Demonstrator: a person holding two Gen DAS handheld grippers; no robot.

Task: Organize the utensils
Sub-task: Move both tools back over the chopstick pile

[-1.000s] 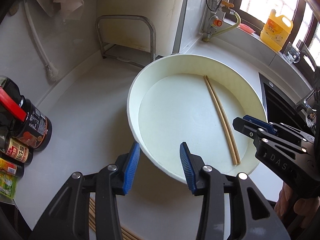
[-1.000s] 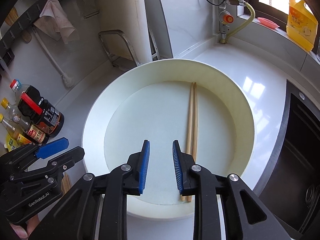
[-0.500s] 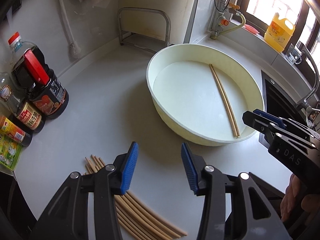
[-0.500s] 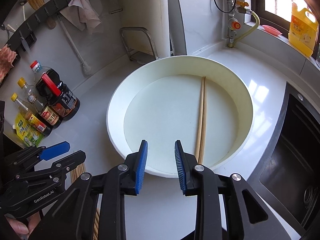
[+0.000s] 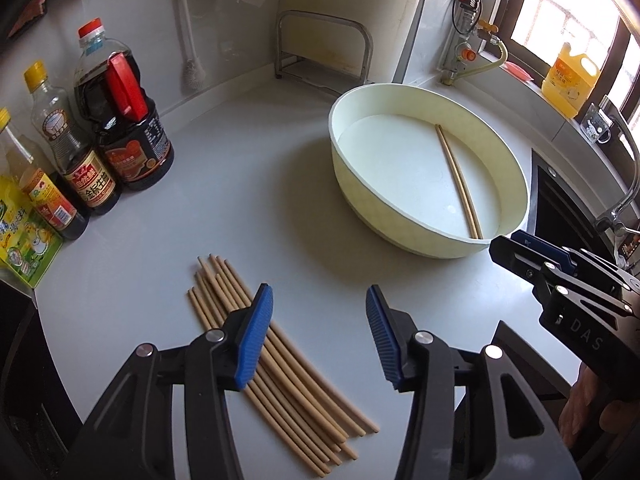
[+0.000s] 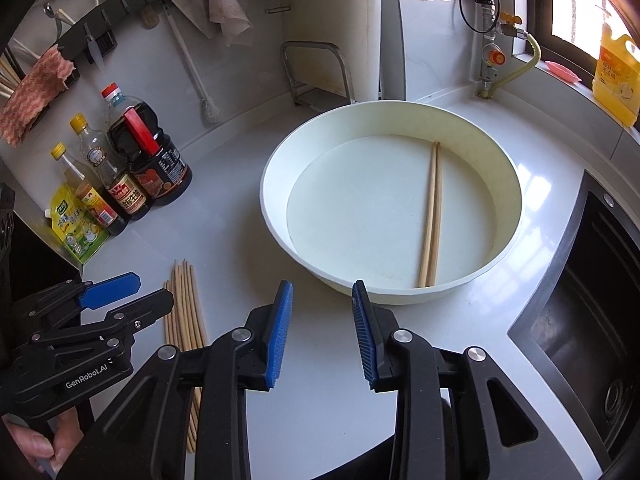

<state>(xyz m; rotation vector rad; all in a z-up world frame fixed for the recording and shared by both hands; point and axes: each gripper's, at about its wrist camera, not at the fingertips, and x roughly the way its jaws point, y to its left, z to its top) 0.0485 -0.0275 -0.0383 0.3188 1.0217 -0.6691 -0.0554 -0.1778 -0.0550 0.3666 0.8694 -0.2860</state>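
Observation:
A round cream basin (image 5: 404, 236) (image 6: 280, 236) stands on the white counter with a pair of wooden chopsticks (image 5: 460, 184) (image 6: 431, 216) lying in it. A bundle of several more chopsticks (image 5: 288, 384) (image 6: 185, 312) lies on the counter at the front left. My left gripper (image 5: 318, 336) hovers just right of that bundle, its jaws opening with nothing between them; its left finger overlaps the bundle in view. My right gripper (image 6: 322, 330) hangs over the counter in front of the basin, jaws also opening and empty. Each gripper also shows in the other's view: the right gripper (image 5: 532, 256) and the left gripper (image 6: 120, 300).
Several sauce bottles (image 5: 120, 120) (image 6: 148, 152) and a yellow-green pouch (image 6: 76, 228) crowd the left edge. A black sink (image 6: 592, 304) drops off at the right. A metal rack (image 5: 320, 52) stands in the back corner and a yellow jug (image 5: 572, 76) on the sill.
Both grippers have drawn back from over the basin toward the counter's front, bringing the chopstick bundle and bottles into view. Both sets of jaws have spread a little wider.

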